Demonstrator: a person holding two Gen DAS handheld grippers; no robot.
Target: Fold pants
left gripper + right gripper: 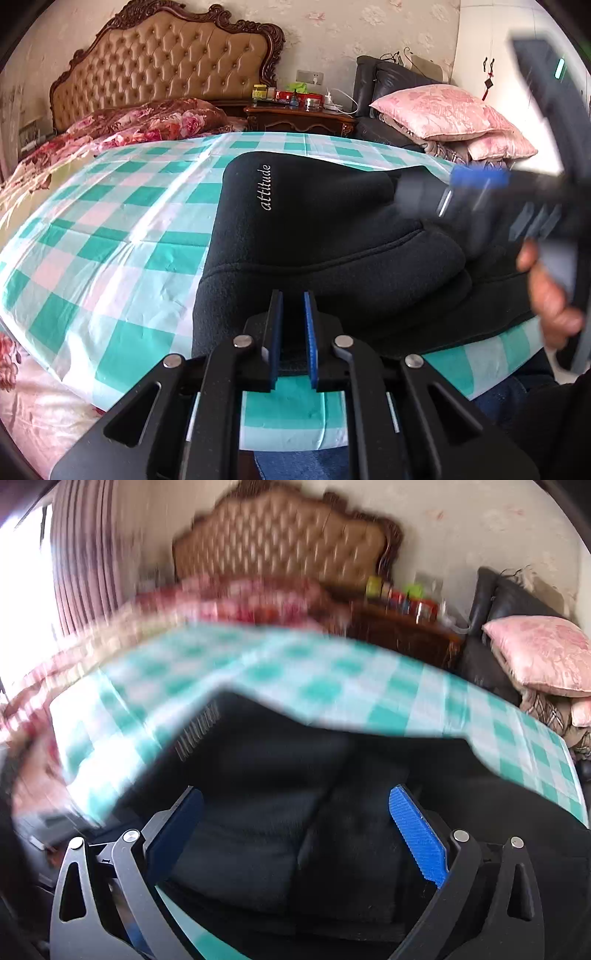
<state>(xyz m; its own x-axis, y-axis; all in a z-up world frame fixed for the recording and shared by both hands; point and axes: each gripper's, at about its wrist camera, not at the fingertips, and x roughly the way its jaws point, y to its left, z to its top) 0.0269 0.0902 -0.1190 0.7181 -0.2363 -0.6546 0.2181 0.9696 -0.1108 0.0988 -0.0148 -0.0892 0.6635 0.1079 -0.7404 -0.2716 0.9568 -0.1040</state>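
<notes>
Leftmost, bare green-checked sheet [110, 236], spread as a flat folding surface over the bed. Next, black fleece pants [314, 236] lying bunched in a thick folded stack on that sheet, apparently partway through folding. Embroidered in white near the upper left edge: "attitude". At the near edge, left gripper [293, 295], pads drawn nearly together with nothing pinched between them, hovering just at the fabric's hem, probably ready to tidy or press. Further right, right gripper [295, 794], blurred, jaws spread wide over the stack, clamping nothing, likely after letting cloth go. Held by a hand [550, 295] at the far right.
</notes>
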